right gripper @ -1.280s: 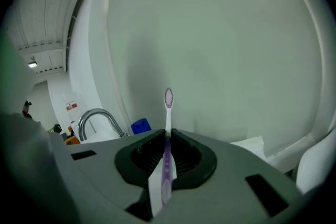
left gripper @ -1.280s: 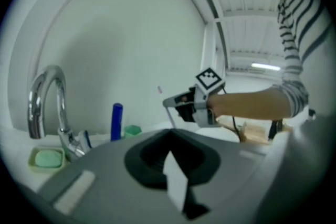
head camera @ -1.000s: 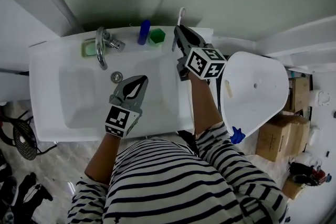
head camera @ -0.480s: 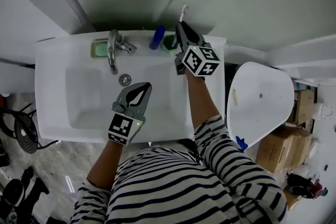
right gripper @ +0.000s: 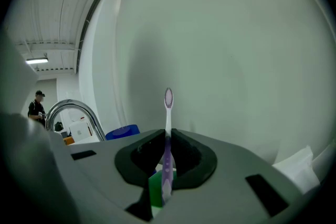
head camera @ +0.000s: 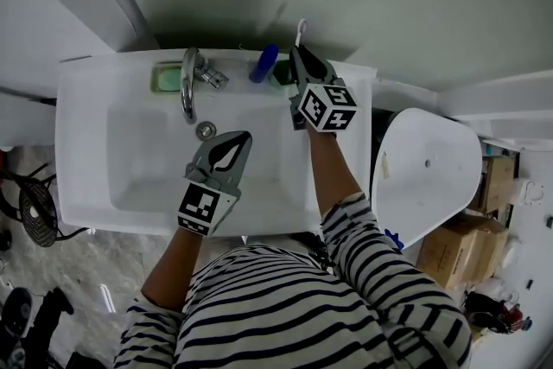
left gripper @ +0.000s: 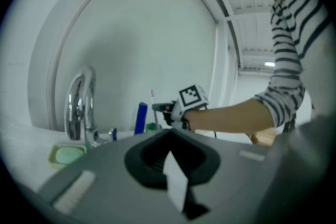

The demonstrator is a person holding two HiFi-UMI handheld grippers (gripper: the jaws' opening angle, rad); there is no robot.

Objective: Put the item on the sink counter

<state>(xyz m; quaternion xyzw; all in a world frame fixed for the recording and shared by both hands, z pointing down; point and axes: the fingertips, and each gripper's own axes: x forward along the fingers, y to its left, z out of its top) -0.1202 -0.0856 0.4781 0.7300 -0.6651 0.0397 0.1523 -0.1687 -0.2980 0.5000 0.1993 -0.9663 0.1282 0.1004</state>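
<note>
toothbrush (right gripper: 167, 113) pinched upright between fingers (right gripper: 192, 158) of right gripper (right gripper: 167, 135)

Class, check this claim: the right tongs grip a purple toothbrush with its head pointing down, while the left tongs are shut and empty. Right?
Not quite: the toothbrush has its head pointing up, as the right gripper view shows. The right tongs do grip it, and the left tongs are shut and empty.

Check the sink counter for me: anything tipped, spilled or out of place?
Nothing stands out. The right gripper holds the toothbrush upright, bristles up, by the green cup. The blue bottle stands upright, the soap dish sits beside the faucet, and no spill shows.
</note>
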